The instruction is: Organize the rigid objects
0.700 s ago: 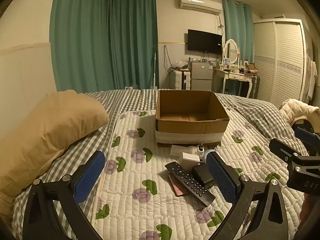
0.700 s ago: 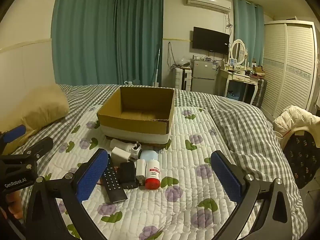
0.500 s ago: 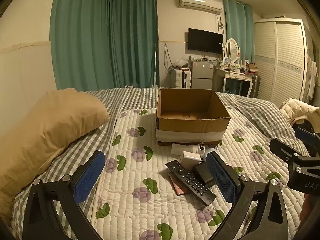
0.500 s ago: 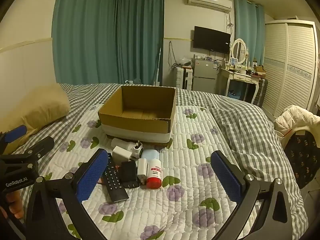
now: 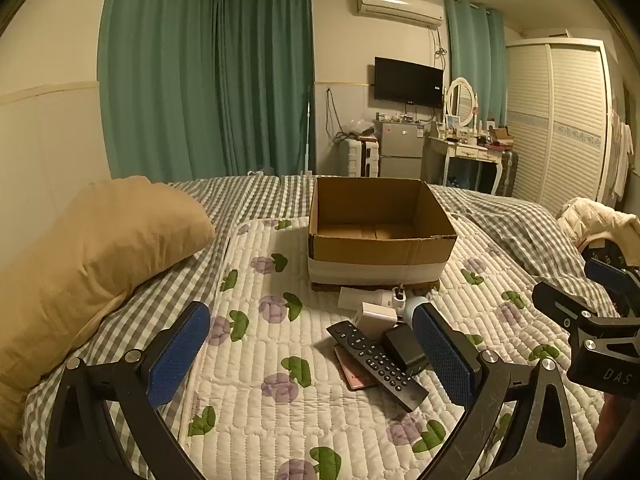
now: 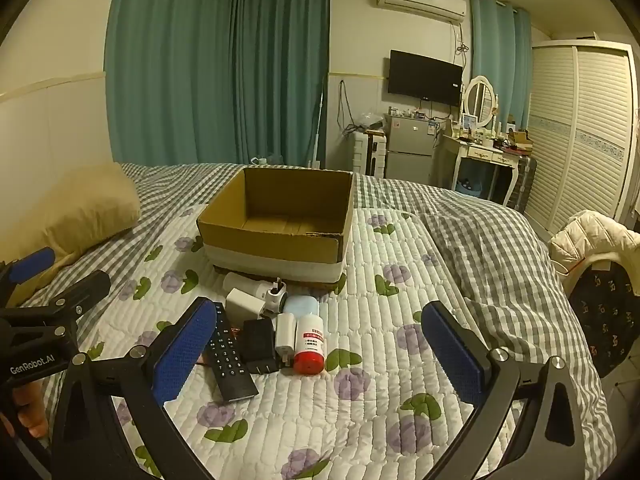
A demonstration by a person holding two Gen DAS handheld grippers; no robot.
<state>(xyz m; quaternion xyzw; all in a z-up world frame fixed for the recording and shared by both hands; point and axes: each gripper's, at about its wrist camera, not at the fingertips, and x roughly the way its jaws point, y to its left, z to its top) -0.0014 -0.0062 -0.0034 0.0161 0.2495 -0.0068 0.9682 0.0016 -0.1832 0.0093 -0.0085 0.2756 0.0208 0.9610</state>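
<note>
Starting from zero, we judge: the cardboard box point(image 6: 280, 220) at frame centre looks empty, while the remote point(image 6: 230, 354), black adapter point(image 6: 258, 344), red-capped bottle point(image 6: 309, 344) and white chargers point(image 6: 244, 304) all lie clustered on the quilt point(image 6: 380, 380) just below it. Our left gripper point(image 5: 312, 360) and right gripper point(image 6: 320, 356) both gape wide, holding nothing.
</note>
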